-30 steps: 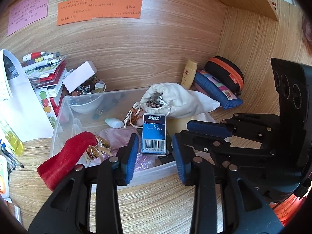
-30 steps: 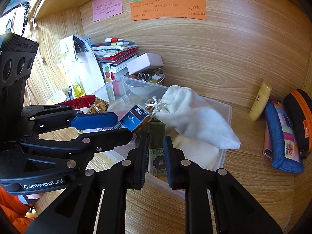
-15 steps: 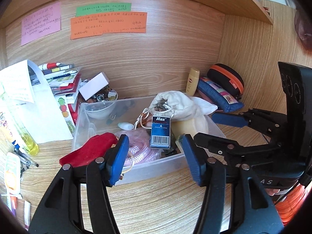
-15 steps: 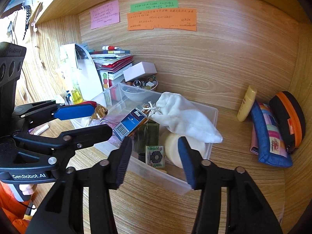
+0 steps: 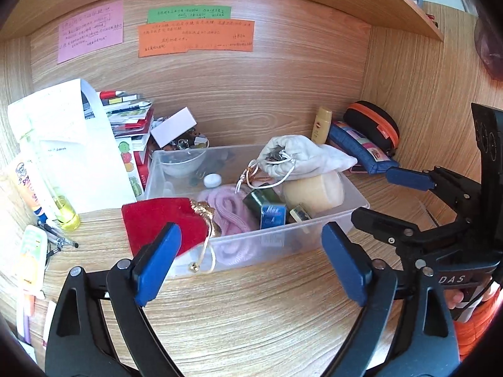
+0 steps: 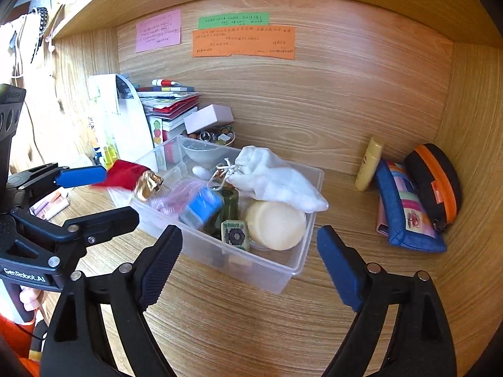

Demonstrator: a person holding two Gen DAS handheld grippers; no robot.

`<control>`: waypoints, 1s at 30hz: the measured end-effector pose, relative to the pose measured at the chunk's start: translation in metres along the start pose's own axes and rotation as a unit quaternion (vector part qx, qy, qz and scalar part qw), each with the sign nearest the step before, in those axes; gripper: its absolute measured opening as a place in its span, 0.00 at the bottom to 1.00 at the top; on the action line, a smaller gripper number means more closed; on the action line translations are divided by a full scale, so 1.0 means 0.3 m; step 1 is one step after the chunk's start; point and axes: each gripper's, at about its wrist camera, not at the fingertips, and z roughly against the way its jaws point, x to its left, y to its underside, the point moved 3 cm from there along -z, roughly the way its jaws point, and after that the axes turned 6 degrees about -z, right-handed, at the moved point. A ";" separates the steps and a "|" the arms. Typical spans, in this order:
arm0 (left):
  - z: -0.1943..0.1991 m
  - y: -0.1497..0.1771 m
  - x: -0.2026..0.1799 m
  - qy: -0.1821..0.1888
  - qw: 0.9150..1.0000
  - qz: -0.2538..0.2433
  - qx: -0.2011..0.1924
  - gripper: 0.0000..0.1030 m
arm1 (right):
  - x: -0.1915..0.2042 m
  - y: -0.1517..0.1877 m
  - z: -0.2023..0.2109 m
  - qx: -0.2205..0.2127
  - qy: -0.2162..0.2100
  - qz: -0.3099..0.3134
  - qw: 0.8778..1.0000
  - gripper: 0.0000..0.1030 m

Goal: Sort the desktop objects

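Clear plastic bin (image 5: 355,199) on the wooden desk (image 5: 251,308), crowded with sorted odds and ends: small blue Max box (image 5: 273,216) upright near the front wall, blurred in the right-wrist view (image 6: 202,209) and possibly still settling; green tile with a flower print (image 6: 235,235) beside a round cream container (image 6: 276,224); white drawstring pouch (image 5: 301,157) slumped on top; pink coiled cord (image 5: 231,210) at the middle. Red velvet pouch (image 5: 163,220) with gold tie draped over the bin's left corner. Left gripper (image 5: 248,267) and right gripper (image 6: 248,262) both just in front of the bin, blue pads spread wide and widening, nothing between either pair, neither touching the plastic. Behind the bin, a glass bowl of trinkets (image 5: 185,157) under a white box (image 5: 174,127), next to stacked books (image 5: 132,119). Off to the right against the back panel, a yellow tube (image 6: 369,163), blue patchwork pouch (image 6: 405,207) and black-orange case (image 6: 435,182). 3 paper notes (image 5: 195,36) stuck on the wall above.
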 end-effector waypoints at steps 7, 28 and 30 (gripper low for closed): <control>0.034 0.032 0.009 -0.014 1.000 0.003 -0.002 0.89 | -0.008 0.029 0.027 0.005 -0.002 -0.014 1.000 0.85; 0.069 0.128 -0.012 -0.075 0.997 0.003 -0.003 0.92 | 0.041 0.149 0.117 -0.013 0.017 -0.032 0.999 0.94; 0.065 0.127 -0.013 -0.076 0.997 0.005 -0.004 0.92 | 0.041 0.153 0.121 -0.013 0.018 -0.035 0.999 0.96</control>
